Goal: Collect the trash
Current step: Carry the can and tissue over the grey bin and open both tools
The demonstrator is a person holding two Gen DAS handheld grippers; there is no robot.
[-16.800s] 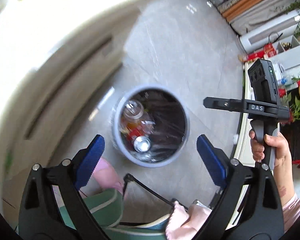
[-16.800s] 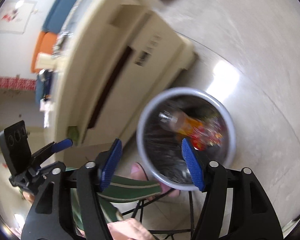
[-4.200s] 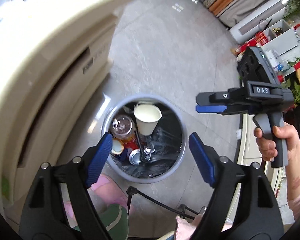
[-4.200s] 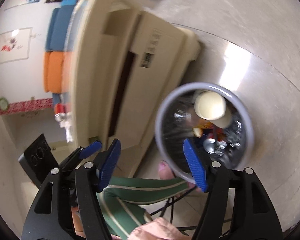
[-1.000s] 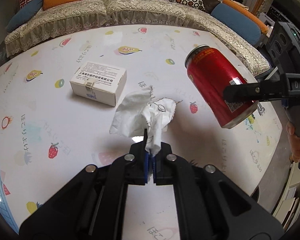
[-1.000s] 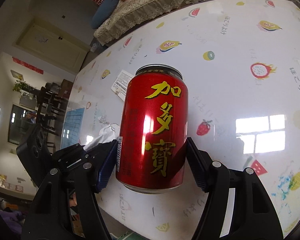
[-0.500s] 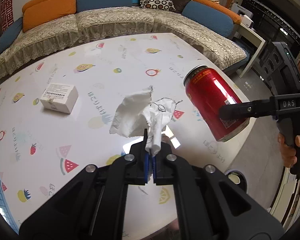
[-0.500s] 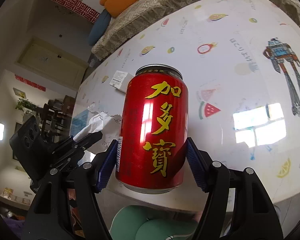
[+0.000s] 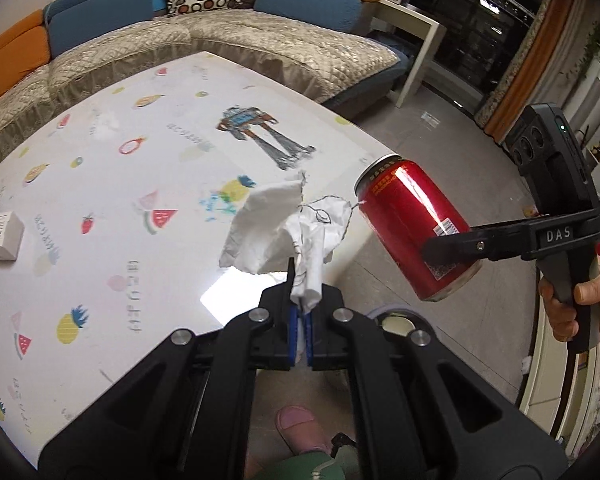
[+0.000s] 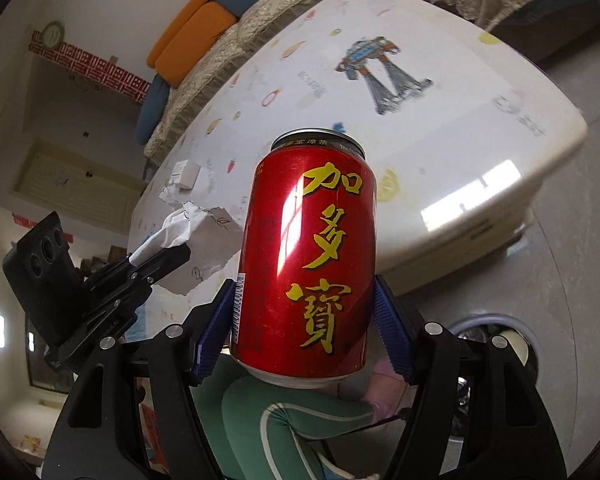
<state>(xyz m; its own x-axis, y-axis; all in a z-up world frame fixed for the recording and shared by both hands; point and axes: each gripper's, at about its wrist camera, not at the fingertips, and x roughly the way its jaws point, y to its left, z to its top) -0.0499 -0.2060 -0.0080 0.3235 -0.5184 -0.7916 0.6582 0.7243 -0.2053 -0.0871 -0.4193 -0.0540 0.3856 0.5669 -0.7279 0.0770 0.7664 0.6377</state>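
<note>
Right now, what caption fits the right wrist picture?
Right tongs grip a shiny red metal drink can above the white fruit-print table.

Trash bin mostly hidden behind right claw; contents indiscernible.

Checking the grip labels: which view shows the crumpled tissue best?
The left wrist view: the tissue fills the centre, pinched at its lower end by the shut left gripper. In the right wrist view it is small, at the left edge, partly behind the red can.

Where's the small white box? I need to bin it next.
In the left wrist view, the white box sits on the table near its far left edge, away from both grippers.
</note>
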